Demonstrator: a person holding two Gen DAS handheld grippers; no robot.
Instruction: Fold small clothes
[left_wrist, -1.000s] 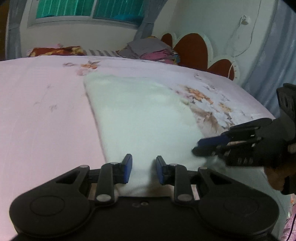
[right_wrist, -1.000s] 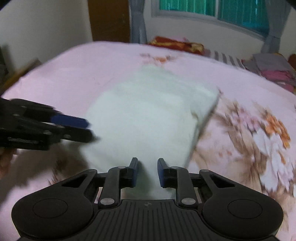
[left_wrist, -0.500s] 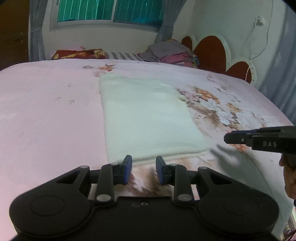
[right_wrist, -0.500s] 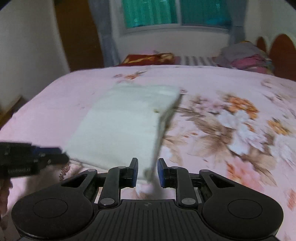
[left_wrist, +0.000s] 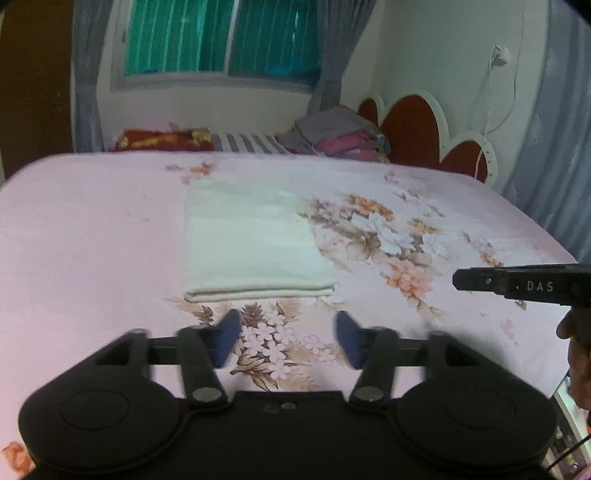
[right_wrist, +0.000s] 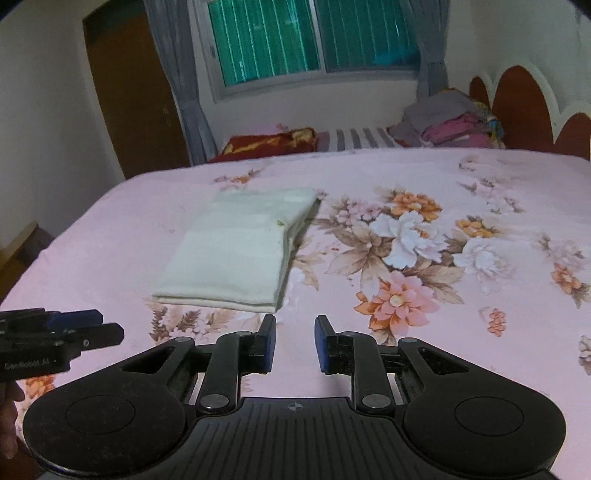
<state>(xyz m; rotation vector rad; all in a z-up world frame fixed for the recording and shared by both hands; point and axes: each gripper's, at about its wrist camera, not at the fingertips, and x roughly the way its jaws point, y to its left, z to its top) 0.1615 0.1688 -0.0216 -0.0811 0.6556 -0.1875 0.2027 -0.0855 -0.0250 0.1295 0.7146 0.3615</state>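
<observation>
A pale cream cloth (left_wrist: 247, 240) lies folded into a flat rectangle on the pink floral bed sheet (left_wrist: 92, 240). It also shows in the right wrist view (right_wrist: 240, 251), with its layered edges to the right and near side. My left gripper (left_wrist: 286, 341) is open and empty, held just in front of the cloth's near edge. My right gripper (right_wrist: 294, 343) is open and empty, near the cloth's near right corner. Each gripper shows in the other's view: the right one (left_wrist: 517, 286), the left one (right_wrist: 62, 332).
A stack of folded clothes (left_wrist: 332, 136) and a red patterned pillow (left_wrist: 162, 140) lie at the far edge of the bed, under a window. A red scalloped headboard (left_wrist: 413, 125) stands at the right. A brown door (right_wrist: 129, 96) is at the far left.
Both grippers let go of the cloth and pulled back from it. The left gripper's jaws opened wider. The cloth now lies flat and folded on the bed.
</observation>
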